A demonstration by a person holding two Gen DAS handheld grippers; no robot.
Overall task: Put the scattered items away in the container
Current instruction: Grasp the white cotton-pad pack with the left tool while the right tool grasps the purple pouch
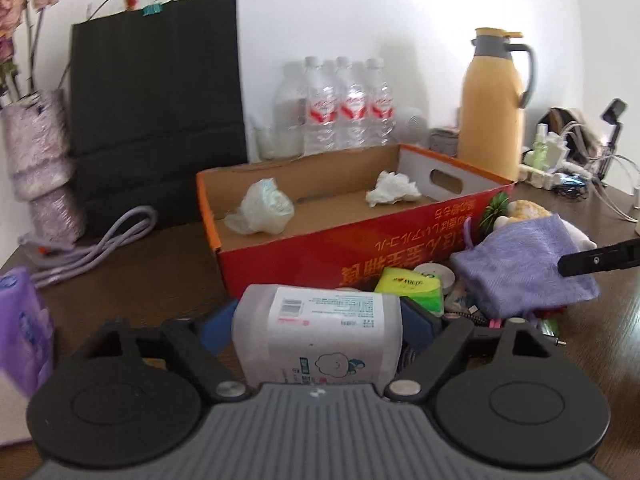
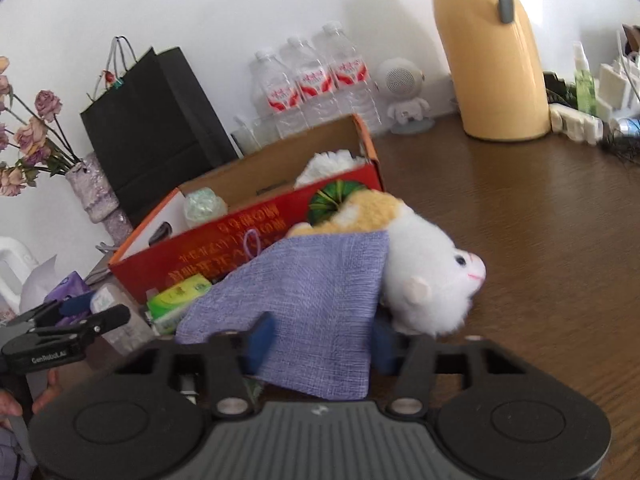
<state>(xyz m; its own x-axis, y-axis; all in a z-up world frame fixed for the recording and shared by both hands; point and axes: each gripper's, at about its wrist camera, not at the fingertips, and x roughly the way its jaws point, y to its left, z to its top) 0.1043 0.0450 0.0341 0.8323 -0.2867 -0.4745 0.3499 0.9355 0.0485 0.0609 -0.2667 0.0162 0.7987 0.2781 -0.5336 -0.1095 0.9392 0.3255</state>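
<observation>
A red cardboard box (image 1: 400, 236) with an open top stands on the table and holds two crumpled paper wads (image 1: 264, 208) (image 1: 394, 189). My left gripper (image 1: 318, 326) is shut on a white wet-wipes pack (image 1: 320, 332) just in front of the box. A green tissue pack (image 1: 412, 286) and a roll of tape (image 1: 434, 273) lie beside it. My right gripper (image 2: 322, 344) has its jaws around a purple cloth (image 2: 312, 300) draped over a white and yellow plush toy (image 2: 424, 272) by the box (image 2: 240, 240). The cloth hides the gap.
A black paper bag (image 1: 156, 108), water bottles (image 1: 344, 108), a yellow thermos (image 1: 492, 112) and a vase (image 1: 36, 168) stand behind the box. A purple tissue pack (image 1: 20, 328) lies at the left. Cables and chargers (image 1: 560, 164) crowd the right rear.
</observation>
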